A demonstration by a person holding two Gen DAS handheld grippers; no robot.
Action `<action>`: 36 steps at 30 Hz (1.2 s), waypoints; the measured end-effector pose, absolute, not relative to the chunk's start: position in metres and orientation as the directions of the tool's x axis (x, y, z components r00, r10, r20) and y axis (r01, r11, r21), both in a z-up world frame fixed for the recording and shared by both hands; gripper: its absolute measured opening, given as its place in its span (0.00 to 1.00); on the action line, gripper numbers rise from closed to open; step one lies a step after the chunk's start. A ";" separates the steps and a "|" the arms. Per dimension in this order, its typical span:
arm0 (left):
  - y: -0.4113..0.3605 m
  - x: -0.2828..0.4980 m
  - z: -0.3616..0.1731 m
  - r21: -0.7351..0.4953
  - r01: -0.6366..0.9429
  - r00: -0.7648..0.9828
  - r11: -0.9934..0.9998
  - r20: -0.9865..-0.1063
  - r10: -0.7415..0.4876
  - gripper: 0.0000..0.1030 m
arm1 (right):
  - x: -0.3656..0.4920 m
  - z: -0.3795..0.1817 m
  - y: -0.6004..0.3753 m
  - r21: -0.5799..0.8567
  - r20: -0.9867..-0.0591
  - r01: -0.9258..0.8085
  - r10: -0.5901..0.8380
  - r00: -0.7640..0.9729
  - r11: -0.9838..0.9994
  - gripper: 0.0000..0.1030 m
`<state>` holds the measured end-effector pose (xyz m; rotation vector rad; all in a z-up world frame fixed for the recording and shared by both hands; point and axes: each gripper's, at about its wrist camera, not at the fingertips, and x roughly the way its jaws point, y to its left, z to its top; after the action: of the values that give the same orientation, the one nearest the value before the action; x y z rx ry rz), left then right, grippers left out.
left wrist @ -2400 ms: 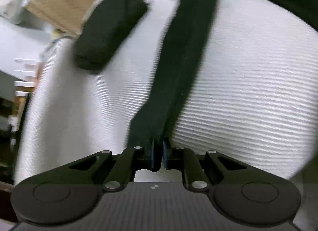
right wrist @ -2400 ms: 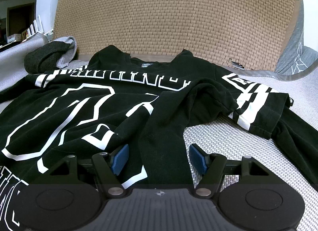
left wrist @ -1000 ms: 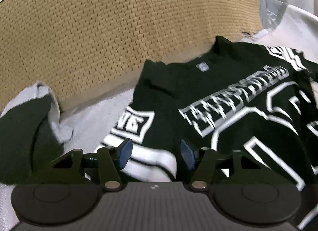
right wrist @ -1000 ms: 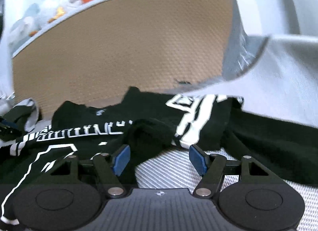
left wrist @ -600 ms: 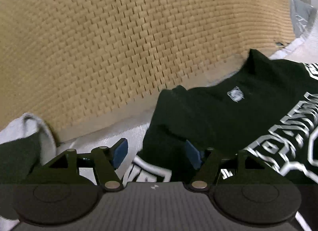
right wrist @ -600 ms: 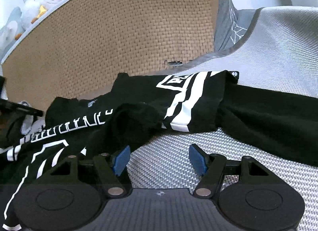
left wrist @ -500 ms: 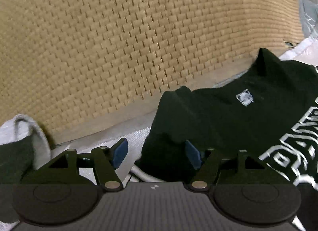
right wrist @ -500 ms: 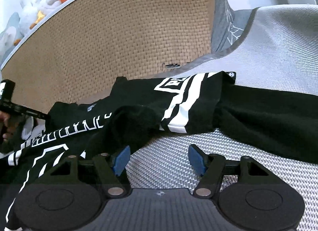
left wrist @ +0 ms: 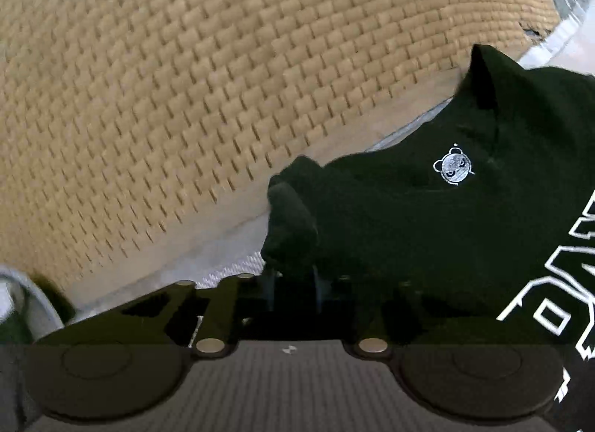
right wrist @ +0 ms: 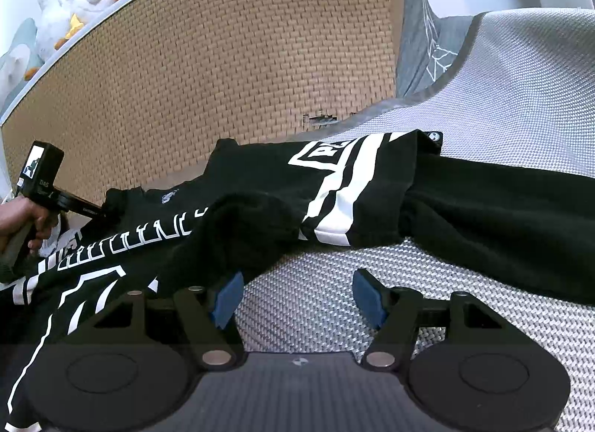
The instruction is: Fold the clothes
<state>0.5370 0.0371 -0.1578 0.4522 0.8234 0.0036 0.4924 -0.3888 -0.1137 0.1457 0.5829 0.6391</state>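
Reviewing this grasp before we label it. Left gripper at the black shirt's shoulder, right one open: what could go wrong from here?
1. The left gripper is closing on a small bunched fold of the black white-lettered shirt; the pinch may slip when lifted.
2. The right gripper is open over bare grey woven mattress, holding nothing, so a one-sided pull could skew the shirt.
3. The black sleeve trails right and may drag.

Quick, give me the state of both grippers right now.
Left gripper: jaws closing, with a bunched fold of the black shirt near its collar between them.
Right gripper: open, holding nothing, above the grey woven cover.
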 end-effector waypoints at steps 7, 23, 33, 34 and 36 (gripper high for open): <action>0.028 0.554 -0.143 0.522 0.141 0.726 0.841 -0.632 0.271 0.18 | 0.489 -0.112 -0.401 0.348 -0.412 -0.488 0.598 0.687 0.800 0.67; 0.043 0.501 -0.125 0.502 0.138 0.713 0.854 -0.648 0.266 0.53 | 0.496 -0.114 -0.399 0.369 -0.434 -0.494 0.616 0.657 0.787 0.67; 0.043 0.398 -0.133 0.496 0.397 0.620 0.773 -0.766 0.173 0.60 | 0.503 -0.083 -0.419 0.357 -0.384 -0.490 0.603 0.699 0.795 0.67; 0.046 0.388 -0.137 0.498 0.414 0.609 0.762 -0.774 0.175 0.60 | 0.504 -0.080 -0.418 0.318 -0.389 -0.511 0.601 0.698 0.799 0.67; 0.053 0.370 -0.140 0.505 0.409 0.612 0.760 -0.770 0.183 0.60 | 0.502 -0.078 -0.412 0.209 -0.398 -0.515 0.553 0.732 0.831 0.67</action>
<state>0.3696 0.0532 -0.1395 0.7203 0.9231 -0.1441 0.5021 -0.4123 -0.0780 0.0861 0.4650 0.5885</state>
